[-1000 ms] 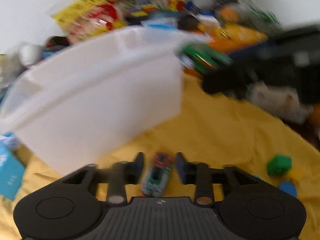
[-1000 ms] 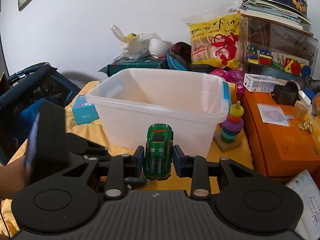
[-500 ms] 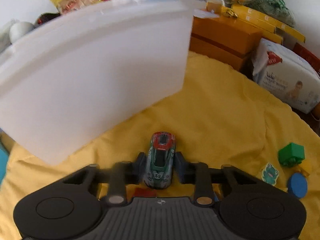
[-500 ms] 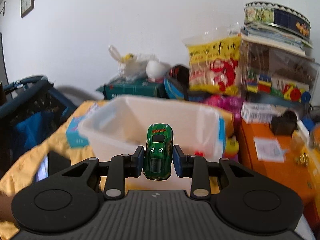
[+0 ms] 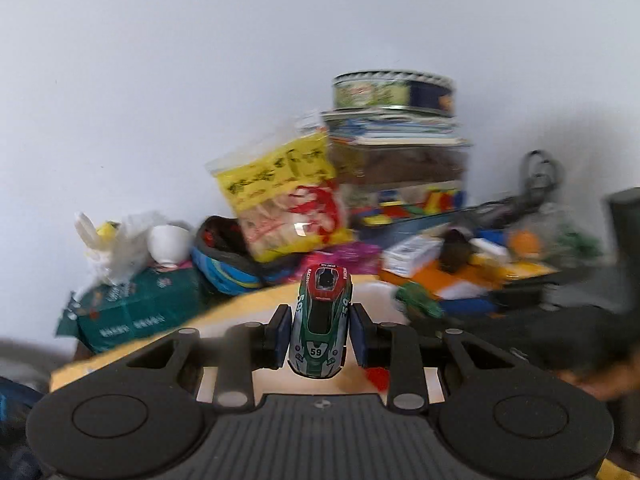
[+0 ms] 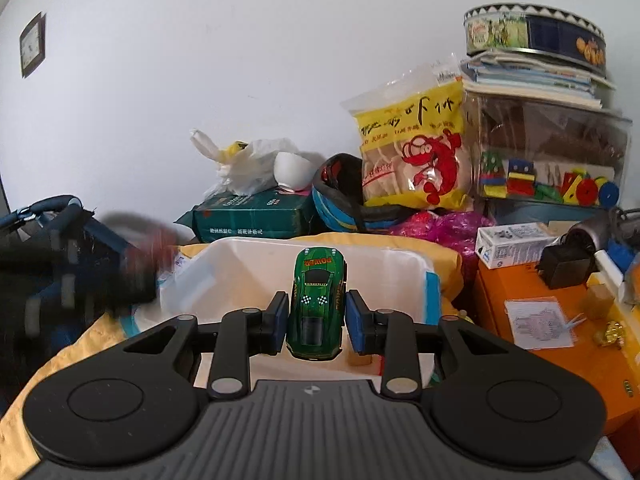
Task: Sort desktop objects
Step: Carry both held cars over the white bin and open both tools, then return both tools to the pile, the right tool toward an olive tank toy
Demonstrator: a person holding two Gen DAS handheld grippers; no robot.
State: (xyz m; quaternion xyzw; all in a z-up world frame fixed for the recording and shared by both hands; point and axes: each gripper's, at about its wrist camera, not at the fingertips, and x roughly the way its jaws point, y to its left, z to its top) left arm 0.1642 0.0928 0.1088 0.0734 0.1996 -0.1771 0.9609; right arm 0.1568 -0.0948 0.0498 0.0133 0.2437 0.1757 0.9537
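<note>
My left gripper [image 5: 319, 330] is shut on a silver, green and red toy race car [image 5: 321, 320] numbered 59, held up in the air nose forward. My right gripper [image 6: 317, 316] is shut on a green toy car [image 6: 317, 306], which hangs over the open white plastic bin [image 6: 240, 276]. The bin sits on a yellow cloth [image 6: 72, 356]. In the left wrist view the bin's pale inside [image 5: 376, 294] shows just behind the race car, blurred. A dark blurred shape at the left of the right wrist view seems to be the other gripper.
Clutter lines the back wall: a green tissue pack [image 6: 252, 220], a yellow snack bag [image 6: 416, 152], a clear box of coloured blocks [image 6: 548, 160] under books and a round tin [image 6: 532, 36]. An orange box [image 6: 552, 320] stands right of the bin.
My left gripper closed on the race car lying on the yellow cloth and lifted it high above the bin. My right gripper carried the green car up and forward over the bin.
</note>
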